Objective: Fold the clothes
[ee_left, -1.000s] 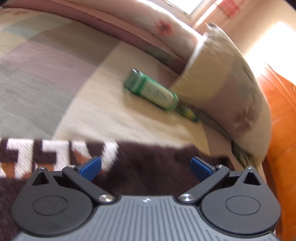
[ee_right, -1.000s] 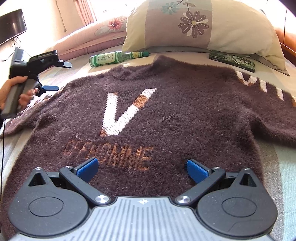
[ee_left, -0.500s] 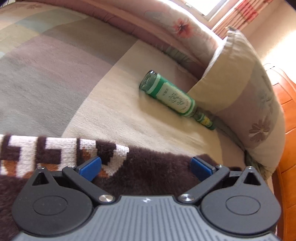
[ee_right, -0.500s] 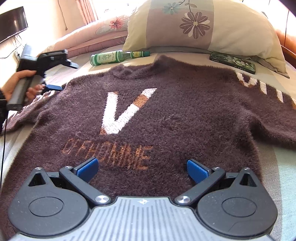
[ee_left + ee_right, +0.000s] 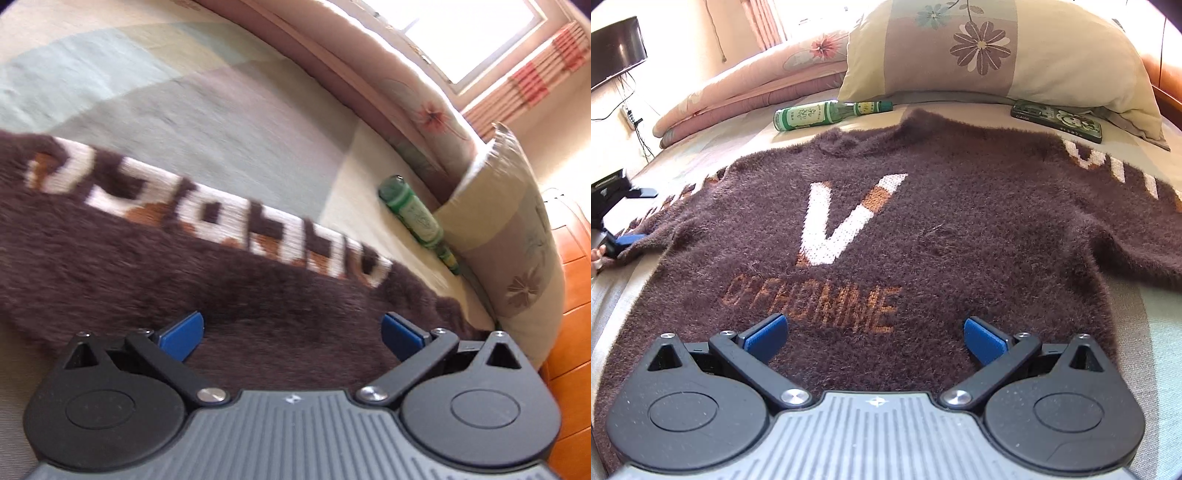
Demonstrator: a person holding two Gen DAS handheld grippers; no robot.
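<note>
A fuzzy dark brown sweater (image 5: pixel 942 229) with a white V and orange lettering lies spread flat, front up, on the bed. My right gripper (image 5: pixel 873 338) is open and empty, low over the sweater's bottom hem. My left gripper (image 5: pixel 291 334) is open over the sweater's left sleeve (image 5: pixel 155 258), which has white and orange letters; its fingers straddle the brown fabric. In the right wrist view the left gripper (image 5: pixel 626 218) shows at the far left edge, over the sleeve end. The right sleeve (image 5: pixel 1126 206) runs off to the right.
A green glass bottle (image 5: pixel 827 112) lies near the collar, also in the left wrist view (image 5: pixel 415 214). A flowered pillow (image 5: pixel 997 55) and a phone case (image 5: pixel 1058 120) sit behind the sweater. A folded pink quilt (image 5: pixel 746 92) lies at back left. An orange wooden headboard (image 5: pixel 569 295) is at right.
My left gripper has moved outward along the left sleeve and lowered toward it; more sleeve lettering is in view. My right gripper has stayed still.
</note>
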